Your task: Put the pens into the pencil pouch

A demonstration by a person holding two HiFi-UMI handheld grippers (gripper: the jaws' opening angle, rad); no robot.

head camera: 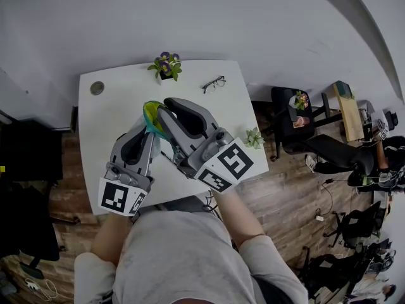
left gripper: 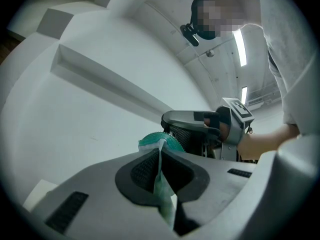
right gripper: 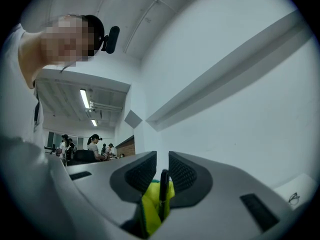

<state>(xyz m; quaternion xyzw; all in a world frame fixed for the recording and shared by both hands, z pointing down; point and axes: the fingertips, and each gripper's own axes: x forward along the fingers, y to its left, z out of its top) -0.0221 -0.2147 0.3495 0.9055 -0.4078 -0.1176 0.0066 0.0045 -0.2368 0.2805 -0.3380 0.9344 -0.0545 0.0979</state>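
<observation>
Desk [head camera: 114,122] beneath; left gripper [left gripper: 161,156] pinches pouch [left gripper: 150,142]

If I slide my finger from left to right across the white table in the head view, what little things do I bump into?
round grey disc → pot of purple flowers → glasses → small green plant
</observation>
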